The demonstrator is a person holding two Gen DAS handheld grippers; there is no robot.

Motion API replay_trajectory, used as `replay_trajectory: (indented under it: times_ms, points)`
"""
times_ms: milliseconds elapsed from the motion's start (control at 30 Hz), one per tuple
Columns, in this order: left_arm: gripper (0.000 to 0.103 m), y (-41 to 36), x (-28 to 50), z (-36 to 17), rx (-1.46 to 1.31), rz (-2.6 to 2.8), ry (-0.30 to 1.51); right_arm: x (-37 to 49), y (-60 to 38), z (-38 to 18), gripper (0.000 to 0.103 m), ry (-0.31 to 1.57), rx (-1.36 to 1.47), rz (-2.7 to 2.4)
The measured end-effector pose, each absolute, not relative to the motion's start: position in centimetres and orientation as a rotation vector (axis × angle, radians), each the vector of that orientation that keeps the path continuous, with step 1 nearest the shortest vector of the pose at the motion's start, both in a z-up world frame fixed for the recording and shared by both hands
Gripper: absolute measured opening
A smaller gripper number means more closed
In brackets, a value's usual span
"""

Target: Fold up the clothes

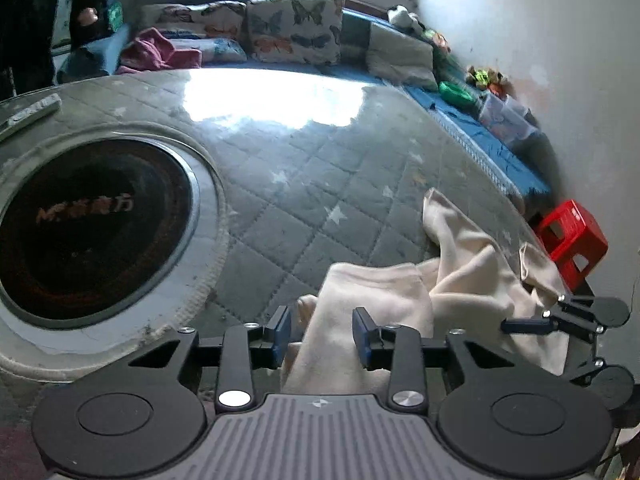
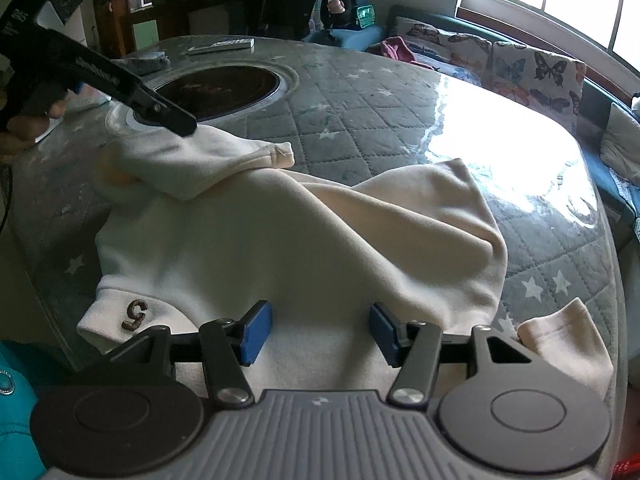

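Observation:
A cream sweatshirt (image 2: 280, 232) lies rumpled on the round quilted table (image 2: 360, 120), with a small brown letter (image 2: 136, 314) near its hem. One sleeve (image 2: 200, 160) is folded across the body. In the left wrist view the same garment (image 1: 372, 300) bunches at the near edge. My left gripper (image 1: 322, 334) stands open, a fold of the cloth lying loosely between its blue pads (image 1: 362, 336). From the right wrist view the left gripper (image 2: 182, 122) hovers at the sleeve's top. My right gripper (image 2: 320, 332) is open just above the garment's near part, its pads wide apart.
A black round hob (image 1: 92, 228) is set in the table's middle. A remote (image 2: 222, 46) lies at the far edge. Butterfly cushions (image 1: 296, 30) line a blue bench behind. A red stool (image 1: 572, 236) stands off the table's right side. Something teal (image 2: 16, 400) sits at the near left.

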State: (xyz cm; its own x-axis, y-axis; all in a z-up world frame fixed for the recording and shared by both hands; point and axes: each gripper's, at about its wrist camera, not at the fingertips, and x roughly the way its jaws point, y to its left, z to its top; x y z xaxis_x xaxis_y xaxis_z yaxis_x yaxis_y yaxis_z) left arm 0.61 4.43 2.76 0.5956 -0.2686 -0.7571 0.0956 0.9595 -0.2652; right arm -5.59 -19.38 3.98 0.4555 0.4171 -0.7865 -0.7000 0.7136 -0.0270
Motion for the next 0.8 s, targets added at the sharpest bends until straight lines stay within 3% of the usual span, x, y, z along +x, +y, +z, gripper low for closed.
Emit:
replay_trajectory:
  times_ms: [33,133,600,767,800]
  points:
    - [0.021,4.3,0.7,2.6,-0.202,-0.218,0.917,-5.6,-19.4,4.0,0.057,0.848,-0.372,0.709]
    - [0.004,4.3,0.1,2.7,-0.204,-0.206,0.909,-5.5,-19.5,3.9,0.057,0.849,-0.367,0.708]
    - [0.003,11.2,-6.8,5.9,-0.292,0.257,0.741,-5.4,-19.5,3.7,0.062,0.846,-0.361,0.703]
    - [0.011,12.5,-8.2,4.5,-0.289,0.370,0.849,-5.2,-19.4,3.8,0.062,0.850,-0.369,0.709]
    - [0.017,12.6,-8.2,4.3,-0.283,0.380,0.863,-5.1,-19.3,3.9,0.062,0.850,-0.367,0.713]
